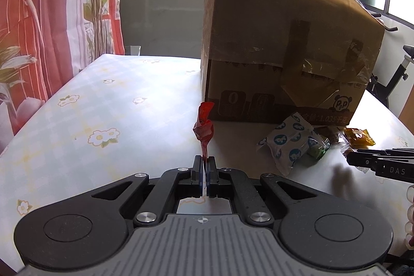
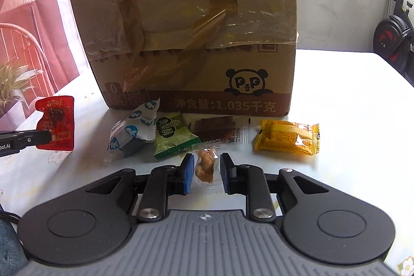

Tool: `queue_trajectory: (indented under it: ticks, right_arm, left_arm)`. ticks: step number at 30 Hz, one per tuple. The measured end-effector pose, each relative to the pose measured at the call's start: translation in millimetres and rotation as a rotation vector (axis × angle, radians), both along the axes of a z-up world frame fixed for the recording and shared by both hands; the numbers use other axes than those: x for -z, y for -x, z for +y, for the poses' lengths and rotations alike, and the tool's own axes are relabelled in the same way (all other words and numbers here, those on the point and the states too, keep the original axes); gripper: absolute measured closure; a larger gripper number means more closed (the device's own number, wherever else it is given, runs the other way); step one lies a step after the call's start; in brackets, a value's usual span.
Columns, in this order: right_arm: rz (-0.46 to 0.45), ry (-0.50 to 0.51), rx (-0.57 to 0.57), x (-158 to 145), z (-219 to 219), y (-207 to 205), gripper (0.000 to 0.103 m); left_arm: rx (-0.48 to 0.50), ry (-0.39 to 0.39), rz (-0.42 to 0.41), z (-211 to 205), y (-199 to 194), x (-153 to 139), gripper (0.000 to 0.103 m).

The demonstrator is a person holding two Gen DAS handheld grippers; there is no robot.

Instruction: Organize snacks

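Big taped cardboard box (image 2: 186, 43) sits at the back of the floral tabletop (image 1: 108, 105), panda logo and "净含量:1.035千克" printed low on its front; stiff and bulky, likely where the snacks go, though no opening shows on this side. Snack pile lies just in front of it: yellow packet (image 2: 286, 137) off to the right and apart, blue-and-white packet (image 2: 134, 129) leaning on the green packet (image 2: 174, 136), whose Chinese label is too small to read, and a brown-strip packet (image 2: 220, 129) behind. All look light, crinkly and slippery, so pinch across the body or a sealed edge. Your left gripper (image 1: 205, 164) is clamped tight on the lower edge of the red sachet (image 2: 55, 129), held up clear of the tabletop; thin, floppy film, Chinese print too blurred to read. Your right gripper (image 2: 205, 172) has its blue pads either side of the small clear-wrapped snack (image 2: 205, 166) at the pile's near edge, closed in on the wrapper as far as you can judge; contents look brittle, so squeeze gently.
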State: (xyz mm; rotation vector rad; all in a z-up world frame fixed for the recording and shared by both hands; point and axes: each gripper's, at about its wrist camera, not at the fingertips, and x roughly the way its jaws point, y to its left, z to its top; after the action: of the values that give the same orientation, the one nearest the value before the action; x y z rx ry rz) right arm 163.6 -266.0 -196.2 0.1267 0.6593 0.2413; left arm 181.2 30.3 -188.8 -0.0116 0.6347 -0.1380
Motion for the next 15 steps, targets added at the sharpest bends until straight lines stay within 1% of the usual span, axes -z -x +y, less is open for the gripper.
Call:
queue_trajectory:
  ticks: [4,6,8,9,11,15]
  right_arm:
    - [-0.014,-0.005,-0.003,-2.2,0.1,1.2,0.079]
    - [-0.017,-0.008,-0.006,-1.8,1.3,0.9,0.079]
    - [-0.013,-0.006,-0.010,-1.1,2.1,1.1,0.079]
    - [-0.013,-0.006,-0.011,-1.0,2.1,1.3,0.079]
    - [-0.015,-0.006,-0.012,-1.2,1.0,2.6,0.079]
    - [-0.007,-0.015,-0.003,1.0,-1.4,1.9,0.079]
  left_arm:
    - [0.006,-0.015,-0.010,-1.4,-1.7,0.1,0.099]
    - [0.020,-0.022,0.017,-3.2,-9.3,3.7,0.099]
    - [0.035,0.018,0.054,-1.9,-18.4,7.5,0.097]
    - [0.028,0.023,0.058,-1.6,-21.8,8.2,0.094]
    - [0.000,0.000,0.045,-1.2,-28.6,8.5,0.082]
    - [-0.041,0.004,0.056,7.1,-47.1,9.5,0.076]
